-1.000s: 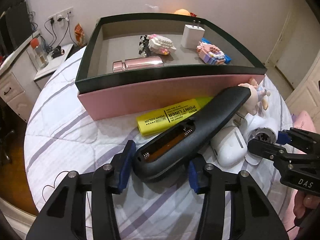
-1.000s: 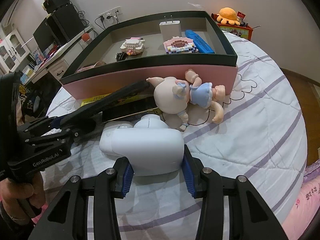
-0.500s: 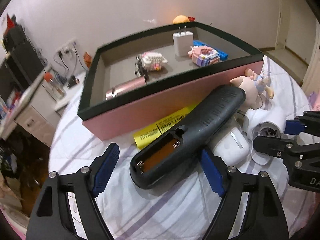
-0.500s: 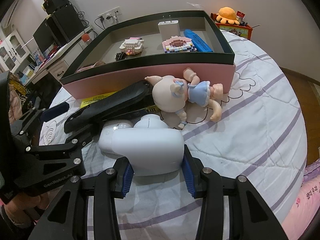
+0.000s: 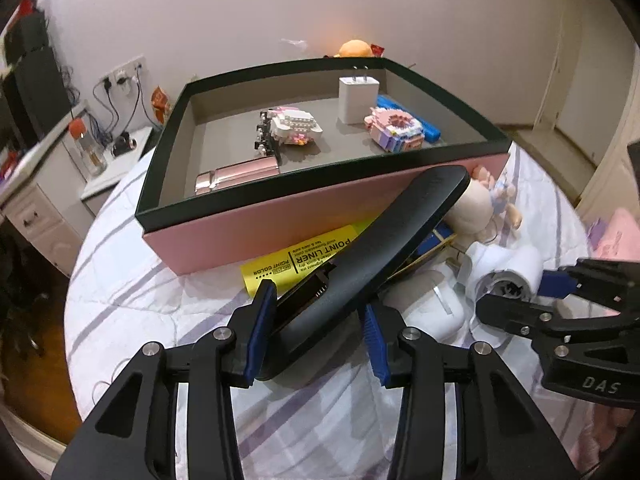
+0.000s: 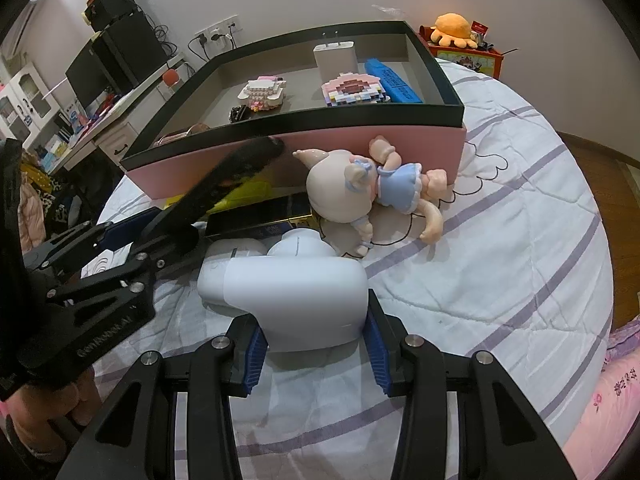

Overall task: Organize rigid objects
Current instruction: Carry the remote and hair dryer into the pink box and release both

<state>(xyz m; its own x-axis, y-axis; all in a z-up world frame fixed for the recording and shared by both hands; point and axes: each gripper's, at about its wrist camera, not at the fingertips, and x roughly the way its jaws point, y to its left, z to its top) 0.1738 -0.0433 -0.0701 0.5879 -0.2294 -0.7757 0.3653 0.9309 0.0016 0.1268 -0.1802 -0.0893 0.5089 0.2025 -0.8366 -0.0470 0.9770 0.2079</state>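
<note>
My left gripper [image 5: 316,332] is shut on a long black remote-like device [image 5: 372,256], tilted up with its far end at the pink box's front wall [image 5: 320,216]; it also shows in the right wrist view [image 6: 224,184]. My right gripper [image 6: 312,340] is shut on a white hair-dryer-shaped device [image 6: 292,296], which rests on the bed; it also shows in the left wrist view [image 5: 508,272]. The open pink box with dark rim [image 6: 440,116] holds a white charger [image 5: 357,98], two brick models [image 5: 394,132], a blue bar and a pink metallic case [image 5: 236,176].
A yellow highlighter pack [image 5: 300,264], a white earbud case [image 5: 432,312], a dark flat box [image 6: 260,216] and a doll in a blue dress [image 6: 368,192] lie in front of the box on the striped white bedcover [image 6: 500,280]. A desk and drawers stand at the left.
My left gripper closed from wide open onto the black device and lifted its near end, so it tilts up steeply. My right gripper and the white device stayed put.
</note>
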